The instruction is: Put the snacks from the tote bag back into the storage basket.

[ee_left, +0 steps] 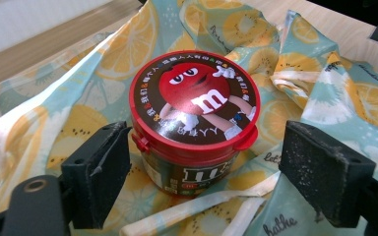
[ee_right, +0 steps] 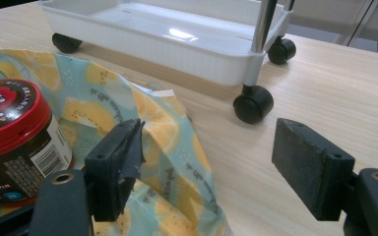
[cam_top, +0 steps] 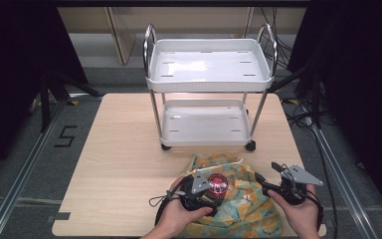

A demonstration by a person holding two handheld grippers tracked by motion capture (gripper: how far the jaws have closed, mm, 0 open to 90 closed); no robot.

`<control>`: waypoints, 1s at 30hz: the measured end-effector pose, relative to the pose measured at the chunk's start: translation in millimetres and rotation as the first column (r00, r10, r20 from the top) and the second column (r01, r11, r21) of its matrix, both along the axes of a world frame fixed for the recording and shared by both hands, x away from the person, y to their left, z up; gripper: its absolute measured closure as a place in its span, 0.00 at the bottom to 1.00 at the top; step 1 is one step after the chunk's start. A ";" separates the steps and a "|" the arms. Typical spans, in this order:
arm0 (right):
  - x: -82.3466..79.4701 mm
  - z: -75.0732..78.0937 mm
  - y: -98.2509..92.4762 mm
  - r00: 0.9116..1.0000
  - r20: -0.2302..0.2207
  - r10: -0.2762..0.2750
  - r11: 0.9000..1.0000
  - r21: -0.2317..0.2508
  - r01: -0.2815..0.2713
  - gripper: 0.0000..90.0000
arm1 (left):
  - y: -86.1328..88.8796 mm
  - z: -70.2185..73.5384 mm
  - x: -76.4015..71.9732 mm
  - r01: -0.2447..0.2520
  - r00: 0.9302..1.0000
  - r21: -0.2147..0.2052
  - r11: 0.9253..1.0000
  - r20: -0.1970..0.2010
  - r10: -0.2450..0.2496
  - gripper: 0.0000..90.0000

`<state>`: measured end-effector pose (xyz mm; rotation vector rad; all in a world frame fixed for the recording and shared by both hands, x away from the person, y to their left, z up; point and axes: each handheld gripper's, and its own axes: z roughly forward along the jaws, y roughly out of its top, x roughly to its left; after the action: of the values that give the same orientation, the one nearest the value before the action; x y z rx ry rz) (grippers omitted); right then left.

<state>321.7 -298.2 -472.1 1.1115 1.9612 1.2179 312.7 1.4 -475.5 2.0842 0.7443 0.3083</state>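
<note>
A round candy tub (ee_left: 194, 113) with a red lid and a brown body stands upright on a crumpled lemon-print cloth bag (ee_left: 325, 93). My left gripper (ee_left: 211, 167) is open, with one jaw on each side of the tub. The jaw at the left of that view is close to the tub's wall; the other stands well off it. From above, the tub (cam_top: 217, 185) sits on the bag (cam_top: 238, 204) at the table's near edge, just ahead of the left gripper (cam_top: 211, 195). My right gripper (ee_right: 211, 157) is open beside the bag's edge (ee_right: 167, 132), with nothing between its jaws.
A white two-tier cart (cam_top: 206, 74) on black castors stands on the wooden table (cam_top: 119, 164) beyond the bag. Its lower tray (ee_right: 167, 39) and a castor (ee_right: 253, 103) lie just ahead of the right gripper. Bare tabletop stretches to the left of the bag.
</note>
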 end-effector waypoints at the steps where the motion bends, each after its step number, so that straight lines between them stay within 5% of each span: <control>1: 0.0 -0.1 0.0 1.000 0.000 0.000 1.000 -0.001 0.000 0.32 | -0.8 -0.2 0.2 -0.007 1.000 0.002 1.000 0.001 0.007 0.21; 9: -0.3 -0.4 0.9 1.000 -0.013 0.000 1.000 0.008 0.000 0.32 | -8.0 -3.4 4.1 -0.014 1.000 -0.015 1.000 -0.021 0.014 0.20; 13: -0.3 -0.4 1.6 1.000 -0.018 -0.005 1.000 0.019 0.005 0.32 | -9.1 -3.3 7.6 -0.001 1.000 0.014 1.000 -0.026 0.002 0.19; 30: 0.7 -1.4 0.7 1.000 -0.009 0.008 1.000 -0.001 -0.008 0.32 | -17.1 -8.7 14.6 -0.035 0.998 0.017 0.999 -0.043 0.035 0.20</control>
<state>322.3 -297.4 -473.5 1.1113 1.9740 1.2180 327.2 -15.7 -484.2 2.1011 0.8075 0.2901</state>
